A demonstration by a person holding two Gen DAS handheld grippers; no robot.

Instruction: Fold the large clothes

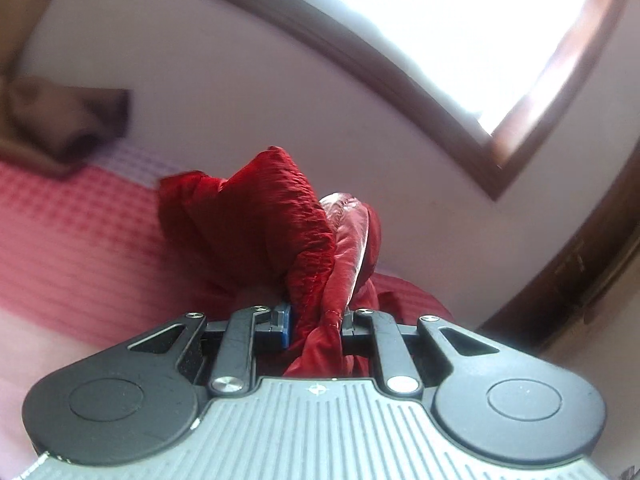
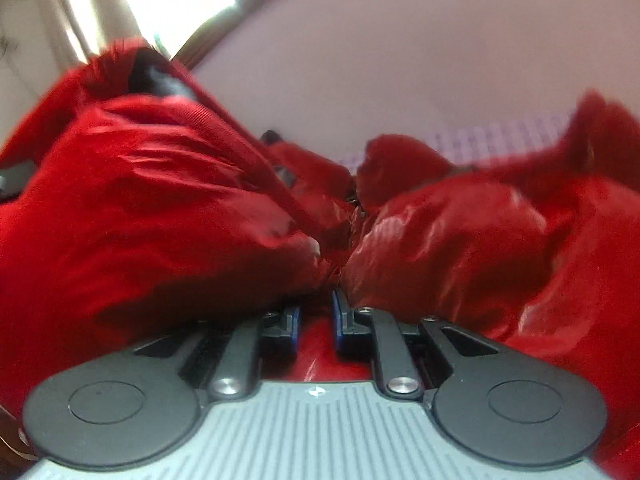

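A shiny red padded jacket (image 1: 280, 220) is bunched up over a bed. My left gripper (image 1: 316, 320) is shut on a fold of the red jacket, which rises in a crumpled peak beyond the fingers. In the right wrist view the jacket (image 2: 140, 200) fills most of the frame, puffed up on both sides. My right gripper (image 2: 316, 320) has its blue-padded fingers (image 2: 340, 316) close together with red fabric between and around them; a narrow gap shows between the pads.
A red-and-white checked bedcover (image 1: 80, 240) lies under the jacket. A brown pillow (image 1: 68, 128) sits at the far left against a pale wall (image 1: 240, 100). A bright window (image 1: 460, 20) with a dark wooden frame is above right.
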